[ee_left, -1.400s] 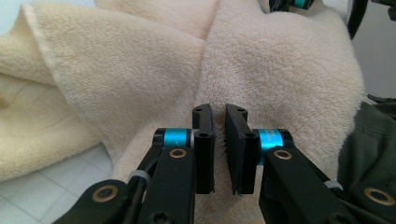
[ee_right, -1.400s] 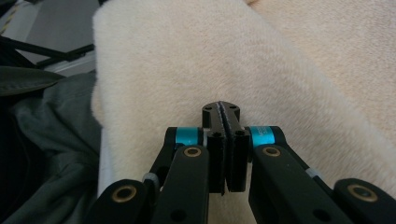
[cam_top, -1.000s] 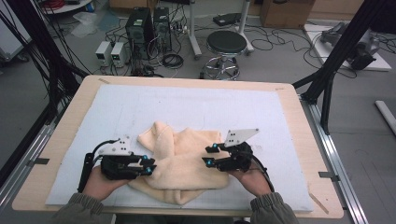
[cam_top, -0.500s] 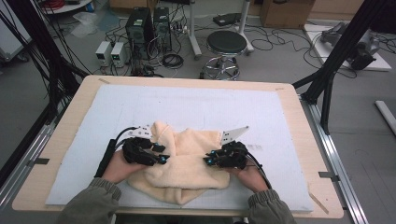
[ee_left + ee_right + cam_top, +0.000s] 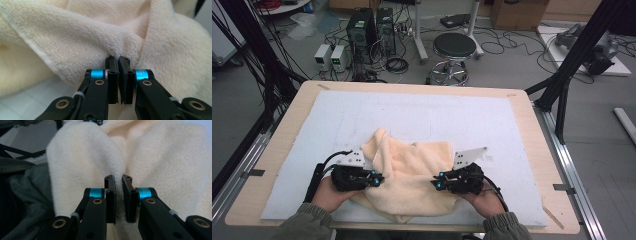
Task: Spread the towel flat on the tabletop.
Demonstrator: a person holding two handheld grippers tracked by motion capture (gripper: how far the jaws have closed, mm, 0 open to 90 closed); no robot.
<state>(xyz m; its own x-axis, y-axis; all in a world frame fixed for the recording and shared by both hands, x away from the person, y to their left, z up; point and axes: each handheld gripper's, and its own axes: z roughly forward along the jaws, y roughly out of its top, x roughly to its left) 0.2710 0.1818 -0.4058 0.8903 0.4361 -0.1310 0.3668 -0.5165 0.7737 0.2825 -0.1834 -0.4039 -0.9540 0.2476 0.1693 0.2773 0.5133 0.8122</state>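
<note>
1. Towel (image 5: 409, 172): cream terry cloth, crumpled and partly folded, lying on the white mat (image 5: 362, 115) near the front edge of the bench (image 5: 532, 130), about midway between its left and right edges.
2. Left gripper (image 5: 374, 179): its fingers (image 5: 112, 75) have just been closing and now pinch a ridge of the towel's left side; in the left gripper view a hemmed edge runs beside the grip.
3. Right gripper (image 5: 438, 185): its fingers (image 5: 130, 197) are likewise pressed on a fold of towel at its right side, cloth visible between the pads.
4. Step in hand, as judged: both grips are being secured on opposite sides of the towel, ahead of a fold or spread.
5. Next move, as judged: a joint lift, both hands keeping level so that neither pinch slips from the thick pile.
</note>
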